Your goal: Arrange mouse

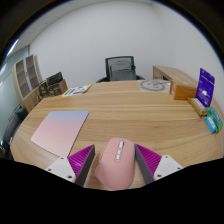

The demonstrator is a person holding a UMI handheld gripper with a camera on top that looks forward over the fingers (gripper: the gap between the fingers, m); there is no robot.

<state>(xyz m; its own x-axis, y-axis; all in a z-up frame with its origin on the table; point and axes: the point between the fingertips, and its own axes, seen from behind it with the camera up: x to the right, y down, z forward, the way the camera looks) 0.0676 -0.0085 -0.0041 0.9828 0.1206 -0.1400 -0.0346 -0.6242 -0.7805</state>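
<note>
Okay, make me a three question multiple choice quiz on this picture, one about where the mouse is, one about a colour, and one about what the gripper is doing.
1. Where is the mouse?
A. between the gripper fingers
B. on the office chair
C. on top of the mouse pad

2. What colour is the mouse?
A. black
B. pink
C. green

3. How do the fingers stand?
A. shut with nothing between them
B. spread far from the mouse
C. close at both sides of the mouse

Answers:
1 A, the mouse lies between the two pads, on the wooden table.
2 B, its shell is pale pink.
3 C, a pad sits against each flank.
</note>
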